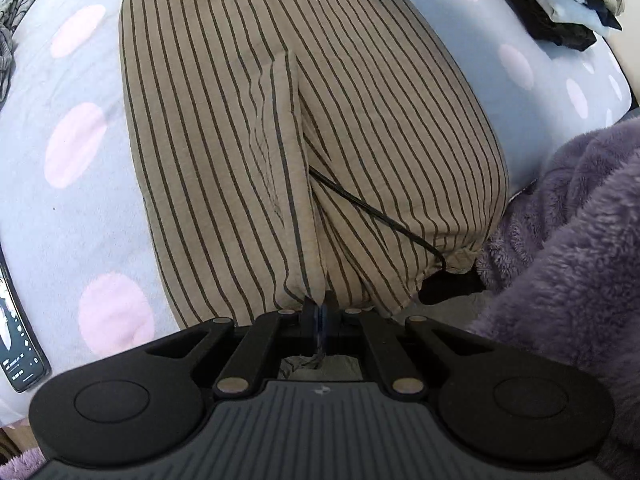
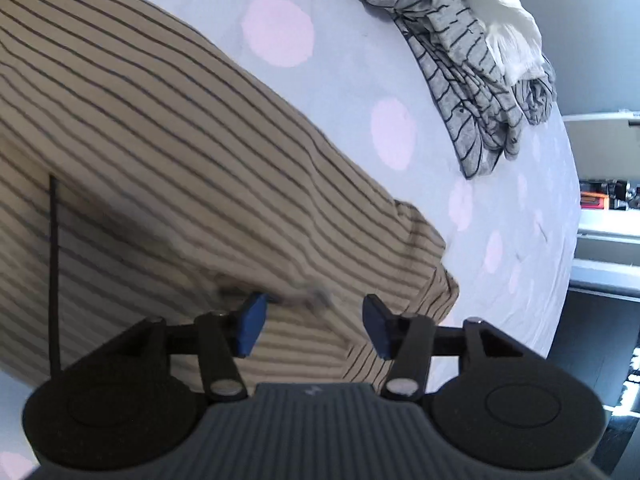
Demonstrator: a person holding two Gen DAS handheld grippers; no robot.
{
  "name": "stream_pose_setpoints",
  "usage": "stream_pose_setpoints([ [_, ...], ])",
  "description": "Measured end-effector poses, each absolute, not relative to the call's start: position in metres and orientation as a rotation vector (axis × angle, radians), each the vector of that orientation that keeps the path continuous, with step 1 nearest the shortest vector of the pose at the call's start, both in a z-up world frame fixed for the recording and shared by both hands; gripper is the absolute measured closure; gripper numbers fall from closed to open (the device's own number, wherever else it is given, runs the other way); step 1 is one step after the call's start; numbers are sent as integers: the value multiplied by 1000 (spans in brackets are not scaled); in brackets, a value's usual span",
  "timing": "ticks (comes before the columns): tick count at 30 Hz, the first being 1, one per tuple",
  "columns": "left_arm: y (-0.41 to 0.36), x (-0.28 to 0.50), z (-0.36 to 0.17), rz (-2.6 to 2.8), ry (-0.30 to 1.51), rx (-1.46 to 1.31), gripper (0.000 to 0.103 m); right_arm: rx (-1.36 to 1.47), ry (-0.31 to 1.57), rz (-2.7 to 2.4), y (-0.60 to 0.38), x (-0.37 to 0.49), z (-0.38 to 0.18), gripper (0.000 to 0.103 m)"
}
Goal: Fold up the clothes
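A tan garment with thin dark stripes [image 1: 304, 120] lies spread on a pale blue bedsheet with pink dots [image 1: 72, 152]. My left gripper [image 1: 320, 312] is shut on the garment's near edge at a raised central fold. In the right wrist view the same striped garment [image 2: 160, 160] fills the left side. My right gripper [image 2: 314, 320] is open, its blue pads [image 2: 252, 324] just above the garment's gathered corner, holding nothing. A thin black cord [image 1: 380, 216] lies across the cloth.
A purple fluffy blanket [image 1: 568, 248] lies at the right. A phone [image 1: 16, 332] rests at the left edge. A pile of dark and light clothes [image 1: 560, 0] sits far right. A grey patterned garment with white cloth [image 2: 480, 64] lies beyond the right gripper. The bed edge [image 2: 568, 240] is at right.
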State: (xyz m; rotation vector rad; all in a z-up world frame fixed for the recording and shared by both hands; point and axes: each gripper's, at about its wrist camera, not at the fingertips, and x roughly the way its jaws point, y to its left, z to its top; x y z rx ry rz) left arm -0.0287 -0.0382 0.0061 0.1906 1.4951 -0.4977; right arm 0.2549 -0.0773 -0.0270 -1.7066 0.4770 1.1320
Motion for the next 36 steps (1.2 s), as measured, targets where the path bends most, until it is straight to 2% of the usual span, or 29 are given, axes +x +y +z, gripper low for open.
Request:
stream_pose_setpoints([
  [8, -38, -28, -2, -521, 1462, 203, 103, -1534, 511, 1052, -122, 218, 60, 46],
  [14, -49, -38, -6, -503, 1445, 269, 103, -1412, 528, 962, -166, 154, 138, 46],
  [22, -53, -45, -26, -538, 1421, 186, 103, -1158, 571, 882, -226, 44, 222, 42],
  [25, -51, -48, -32, -546, 1435, 154, 99, -1087, 534, 829, -235, 3, 231, 42],
  [29, -48, -59, -32, -620, 1462, 120, 82, -943, 546, 745, -240, -43, 226, 42],
  [36, -24, -75, -15, -582, 1366, 92, 77, -641, 638, 569, -242, -97, 162, 42],
])
